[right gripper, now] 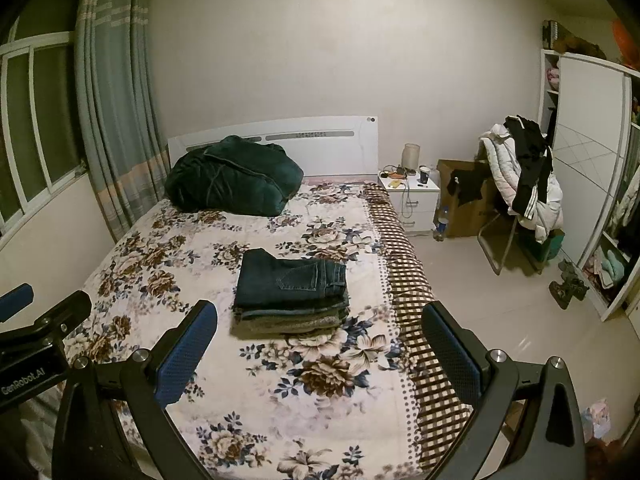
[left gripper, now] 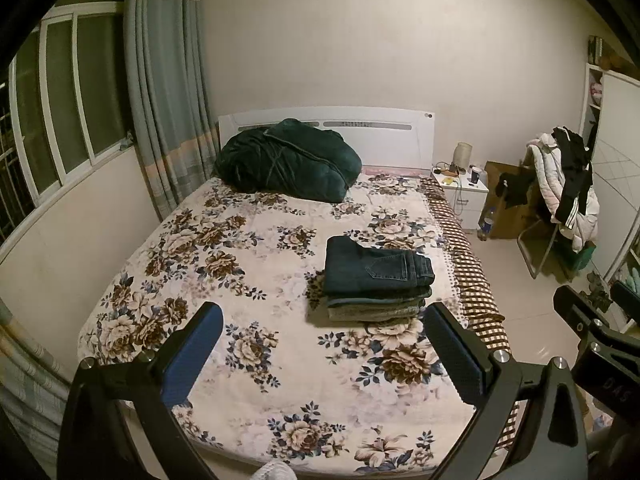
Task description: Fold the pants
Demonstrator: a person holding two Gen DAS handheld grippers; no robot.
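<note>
On the right half of the bed (left gripper: 248, 240), near its checked side border, sits a stack of folded pants (left gripper: 376, 284). Dark blue denim lies on top, its waistband at the right end and a back pocket facing up; the rectangular fold runs long across the bed, side to side. Beneath it are more denim layers and a grey-green, softer-looking pair at the bottom. A floral, fleecy bedspread (left gripper: 200, 264) covers the mattress. Both the left gripper (left gripper: 324, 344) and the right gripper (right gripper: 320, 340) hang above the foot of the bed, jaws spread wide and holding nothing, blue textured pads facing inward.
</note>
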